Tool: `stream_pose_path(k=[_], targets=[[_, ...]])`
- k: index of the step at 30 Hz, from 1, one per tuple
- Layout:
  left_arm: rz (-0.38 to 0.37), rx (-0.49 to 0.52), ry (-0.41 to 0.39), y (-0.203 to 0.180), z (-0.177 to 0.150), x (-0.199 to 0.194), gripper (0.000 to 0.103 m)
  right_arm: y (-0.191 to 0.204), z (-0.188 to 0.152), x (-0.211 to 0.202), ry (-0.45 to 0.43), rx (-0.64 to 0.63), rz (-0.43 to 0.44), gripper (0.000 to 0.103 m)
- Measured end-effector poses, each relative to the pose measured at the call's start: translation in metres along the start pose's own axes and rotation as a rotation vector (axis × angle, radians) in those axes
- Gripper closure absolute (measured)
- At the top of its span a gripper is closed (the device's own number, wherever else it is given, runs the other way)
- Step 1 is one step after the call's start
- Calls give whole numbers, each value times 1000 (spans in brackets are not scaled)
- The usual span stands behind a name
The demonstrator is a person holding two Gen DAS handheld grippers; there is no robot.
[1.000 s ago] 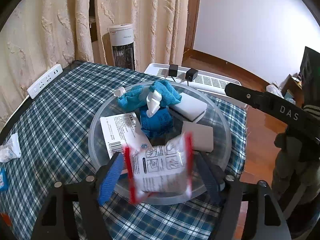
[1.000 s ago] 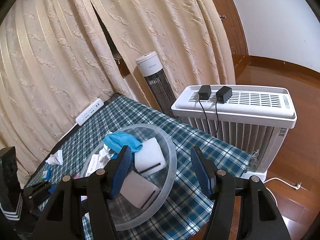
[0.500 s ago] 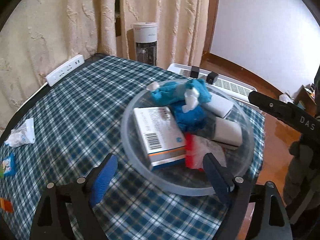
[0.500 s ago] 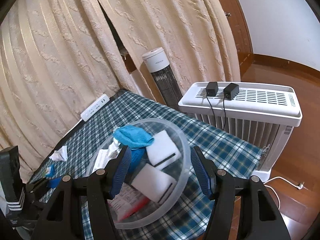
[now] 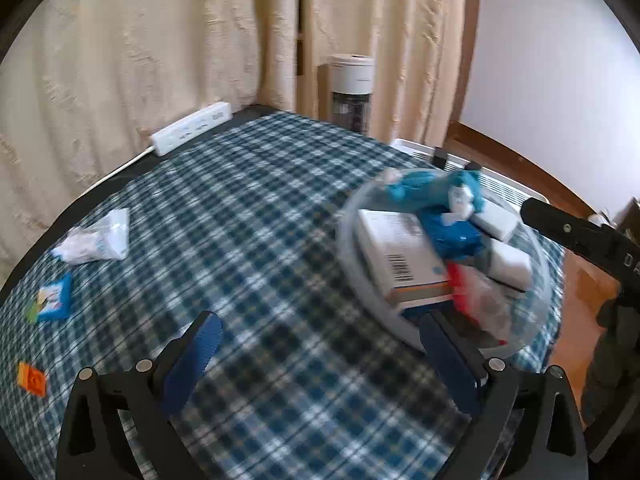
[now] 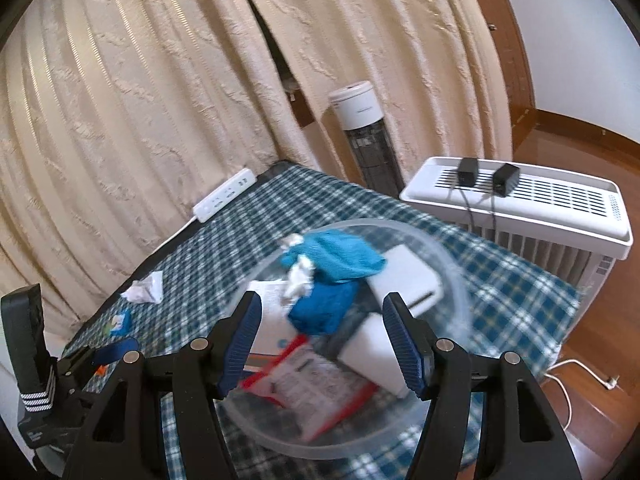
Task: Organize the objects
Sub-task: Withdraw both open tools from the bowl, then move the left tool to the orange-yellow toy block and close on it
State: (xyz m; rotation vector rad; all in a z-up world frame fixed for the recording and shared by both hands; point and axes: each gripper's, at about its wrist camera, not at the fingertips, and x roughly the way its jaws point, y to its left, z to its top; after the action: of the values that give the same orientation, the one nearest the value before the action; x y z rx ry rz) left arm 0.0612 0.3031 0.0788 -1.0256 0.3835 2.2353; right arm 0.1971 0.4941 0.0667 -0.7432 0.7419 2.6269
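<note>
Loose items are what remain of the tidying: a crumpled white packet (image 5: 98, 238), a small blue packet (image 5: 54, 298) and an orange block (image 5: 31, 378) lie scattered on the plaid tablecloth (image 5: 256, 248), all ahead and to the left of the left gripper (image 5: 320, 354). The white packet sits farthest forward, its long axis running roughly crosswise to the claw's fingers; the blue packet is nearer, and the orange block is nearest, off to the far left. That claw hangs over bare cloth with its jaws spread wide and nothing between them.

The clear bowl (image 5: 536, 248) lies ahead and to the right of it, already loaded with a white box (image 5: 400, 256), blue cloths (image 5: 448, 232), white sponges (image 5: 508, 262) and a red-edged sachet (image 5: 476, 300).

The right gripper (image 6: 324, 346) hovers directly above the bowl, jaws also apart and empty; from there the loose items lie far off to its left. By my reading the left hand is clearly the nearer one, so the next pick calls for a swing leftward.

A power strip (image 5: 192, 128) rests at the cloth's far edge.
</note>
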Motion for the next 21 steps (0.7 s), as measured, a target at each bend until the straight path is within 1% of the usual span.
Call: stream_pose_path(k=[8,13,21], targets=[[84,-71,-2,41,-15,-8,0,41,-10,16,44,-47,64,37],[120,-125,6,69,-28,-12,0,69,-17,27,68,-85,104,31],[175,-197,13,107,-45,-22,1,111,-33,48,128,-133,163,31]])
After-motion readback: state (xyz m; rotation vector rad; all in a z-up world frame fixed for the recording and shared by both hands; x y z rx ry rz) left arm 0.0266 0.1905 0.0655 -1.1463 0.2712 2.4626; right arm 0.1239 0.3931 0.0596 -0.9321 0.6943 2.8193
